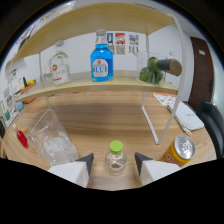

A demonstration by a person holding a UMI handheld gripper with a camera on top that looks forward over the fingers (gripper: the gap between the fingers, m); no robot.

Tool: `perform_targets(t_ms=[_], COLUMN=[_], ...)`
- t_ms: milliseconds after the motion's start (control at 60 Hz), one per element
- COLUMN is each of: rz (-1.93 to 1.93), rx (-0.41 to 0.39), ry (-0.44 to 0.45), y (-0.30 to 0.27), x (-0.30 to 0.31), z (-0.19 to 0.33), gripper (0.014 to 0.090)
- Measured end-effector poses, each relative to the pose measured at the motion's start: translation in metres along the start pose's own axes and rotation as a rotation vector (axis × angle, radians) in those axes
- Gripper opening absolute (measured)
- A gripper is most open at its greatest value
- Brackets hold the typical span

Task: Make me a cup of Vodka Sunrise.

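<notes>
The gripper stands open at bottom centre of the frame, a small clear bottle with a green cap upright between its fingers on the wooden table. A clear ice-filled glass sits lower left, a yellow can lower right; a blue-labelled bottle stands on the shelf at upper centre.

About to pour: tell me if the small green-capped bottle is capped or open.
Capped. The small bottle stands upright between the open tool's fingers, green cap on.
</notes>
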Motion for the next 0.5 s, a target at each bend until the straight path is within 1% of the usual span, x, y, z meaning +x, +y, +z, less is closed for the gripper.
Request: perform_targets(t_ms=[50, 100, 217, 383, 500], rz=[0.006, 0.008, 0.015, 0.017, 0.024], rx=[0.008, 0.021, 0.060, 0.030, 0.023], ry=[0.009, 0.027, 0.084, 0.137, 0.147], y=[-0.006, -0.015, -0.039, -0.047, -0.048], x=[-0.001, -0.001, 0.000, -0.012, -0.030], z=[-0.013, -0.028, -0.071, -0.122, -0.148], gripper=[0.0864, 0.0853, 0.0855, 0.0856, 0.0860])
